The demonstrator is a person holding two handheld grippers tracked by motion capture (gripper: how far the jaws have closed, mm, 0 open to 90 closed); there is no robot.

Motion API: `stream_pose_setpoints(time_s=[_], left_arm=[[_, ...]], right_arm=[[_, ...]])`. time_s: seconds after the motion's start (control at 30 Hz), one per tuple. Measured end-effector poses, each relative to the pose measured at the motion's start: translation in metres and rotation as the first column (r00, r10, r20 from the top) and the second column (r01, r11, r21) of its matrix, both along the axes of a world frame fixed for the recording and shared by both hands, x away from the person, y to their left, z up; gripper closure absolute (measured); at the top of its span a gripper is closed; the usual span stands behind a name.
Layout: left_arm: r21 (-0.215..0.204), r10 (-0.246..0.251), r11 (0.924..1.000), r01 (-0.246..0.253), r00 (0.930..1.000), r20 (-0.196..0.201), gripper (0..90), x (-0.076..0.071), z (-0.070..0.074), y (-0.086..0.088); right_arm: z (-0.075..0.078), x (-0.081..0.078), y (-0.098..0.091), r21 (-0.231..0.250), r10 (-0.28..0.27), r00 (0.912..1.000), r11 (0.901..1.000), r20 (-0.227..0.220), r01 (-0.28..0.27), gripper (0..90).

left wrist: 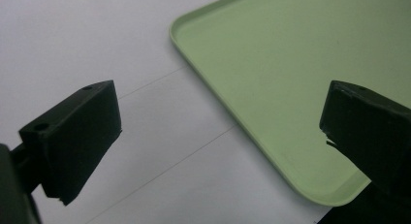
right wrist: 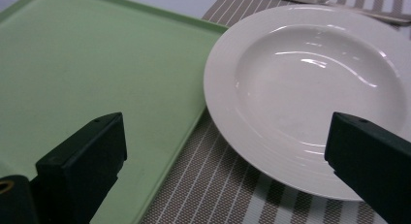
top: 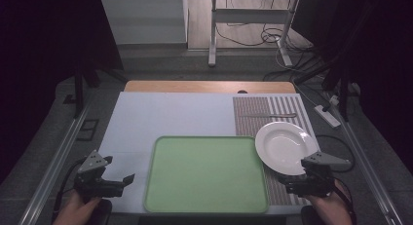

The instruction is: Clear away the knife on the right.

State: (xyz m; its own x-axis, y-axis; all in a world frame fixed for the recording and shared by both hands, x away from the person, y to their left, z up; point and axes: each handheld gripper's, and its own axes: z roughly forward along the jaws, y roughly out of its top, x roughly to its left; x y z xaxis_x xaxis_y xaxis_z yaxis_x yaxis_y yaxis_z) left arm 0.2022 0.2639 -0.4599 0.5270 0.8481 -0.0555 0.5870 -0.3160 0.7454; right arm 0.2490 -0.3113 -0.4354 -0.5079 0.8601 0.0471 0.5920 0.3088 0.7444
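- My left gripper (top: 127, 179) hangs wide open and empty at the tabletop's near-left corner, beside the flat green plastic tray (top: 204, 174).
- My right gripper (right wrist: 223, 151), jaws spread wide and empty, faces the round white ceramic plate (right wrist: 310, 88) overlapping the tray's right edge.
- From above I see a piece of metal cutlery (top: 268, 115) on the striped placemat (top: 253, 110).

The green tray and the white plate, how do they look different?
The green tray is rectangular with rounded corners, flat with a low rim; the white plate is round with a sunken centre. The tray is matte and the larger of the two; the plate is glossy. The tray lies on the white table surface; the plate sits on the striped placemat, overlapping the tray's edge. Both are empty.
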Motion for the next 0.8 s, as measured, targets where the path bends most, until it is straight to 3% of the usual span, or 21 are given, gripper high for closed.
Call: stream_pose_setpoints(time_s=[0.03,0.2,0.37,0.43,0.63,0.8], left_arm=[[0.000,0.001,1.0000,-0.001,1.0000,0.000,1.4,0.000,0.000,0.000],[0.001,0.000,1.0000,0.000,1.0000,0.000,1.4,0.000,0.000,0.000],[0.004,0.000,1.0000,0.000,1.0000,0.000,1.4,0.000,0.000,-0.001],[0.005,-0.001,1.0000,0.001,1.0000,0.001,1.4,0.000,0.000,-0.001],[0.005,-0.001,1.0000,0.001,1.0000,0.001,1.4,0.000,0.000,-0.001],[0.007,0.000,1.0000,0.000,1.0000,0.001,1.4,0.000,0.000,-0.001]], right_arm=[[-0.001,0.002,0.001,-0.005,0.011,0.9998,0.9999,-0.015,-0.011,2.3],[-0.002,0.007,0.006,-0.015,0.048,0.9988,0.9987,-0.001,-0.048,2.4],[-0.002,0.015,0.006,0.016,0.083,0.9965,0.9964,-0.012,-0.083,2.3],[-0.001,0.018,0.006,0.025,0.083,0.9966,0.9962,0.000,-0.083,1.8],[-0.003,0.027,0.007,0.024,0.062,0.9971,0.9979,-0.044,-0.061,1.7],[-0.005,0.034,0.009,0.020,0.067,0.9969,0.9976,-0.041,-0.066,1.5]])
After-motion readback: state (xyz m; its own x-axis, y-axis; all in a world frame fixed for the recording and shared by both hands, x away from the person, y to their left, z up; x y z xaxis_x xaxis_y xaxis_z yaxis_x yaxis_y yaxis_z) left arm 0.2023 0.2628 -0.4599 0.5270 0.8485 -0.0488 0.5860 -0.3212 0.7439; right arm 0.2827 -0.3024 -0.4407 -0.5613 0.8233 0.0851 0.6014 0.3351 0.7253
